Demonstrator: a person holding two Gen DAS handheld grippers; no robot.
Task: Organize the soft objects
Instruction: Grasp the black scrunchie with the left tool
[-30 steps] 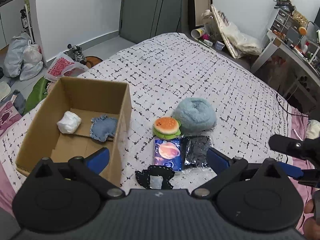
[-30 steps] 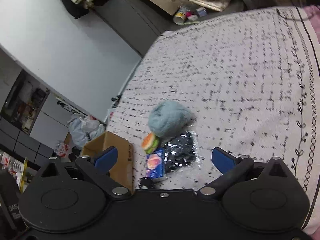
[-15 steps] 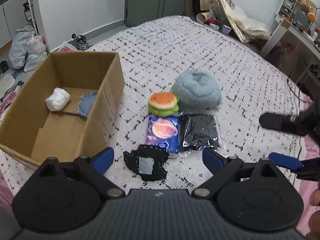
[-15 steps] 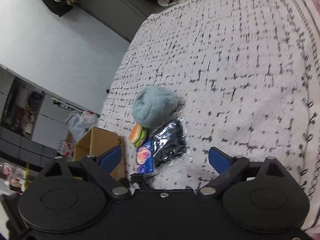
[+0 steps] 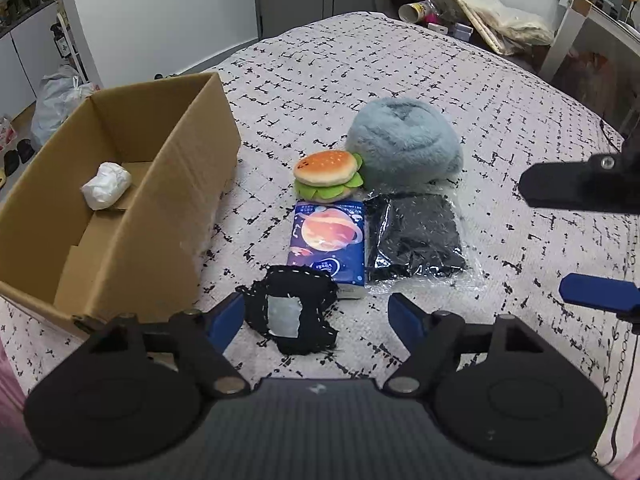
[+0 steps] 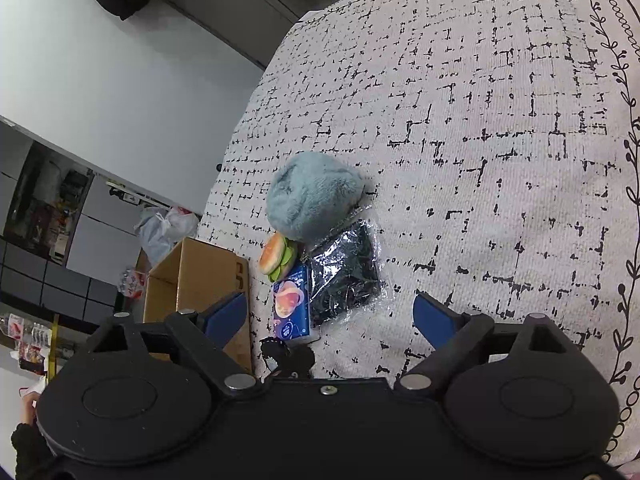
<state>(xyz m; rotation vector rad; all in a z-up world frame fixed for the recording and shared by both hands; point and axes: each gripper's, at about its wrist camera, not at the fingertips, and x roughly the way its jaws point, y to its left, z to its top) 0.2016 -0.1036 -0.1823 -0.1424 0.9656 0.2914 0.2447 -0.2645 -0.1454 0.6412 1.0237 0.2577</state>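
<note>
In the right wrist view the black patch [image 6: 286,354] is half hidden behind the tongs' body, and the cardboard box [image 6: 192,280] shows only its outside, its contents unseen. In the left wrist view the right tongs [image 5: 592,240] are cut off by the right edge, and the clutter [image 5: 452,12] beyond the bed is too small to tell.

Between the left gripper's [image 5: 316,316] spread jaws lies the patch [image 5: 290,314] on the bed [image 5: 400,76]. Just ahead of the jaws sits the tissue pack [image 5: 328,240], with the bagged cloth [image 5: 416,236] touching its right side. Beyond these rest the burger toy [image 5: 326,174] and, to its right, the fluffy bundle [image 5: 404,146]. Left of the jaws stands the box [image 5: 160,216], a wad [image 5: 106,185] inside it.
</note>
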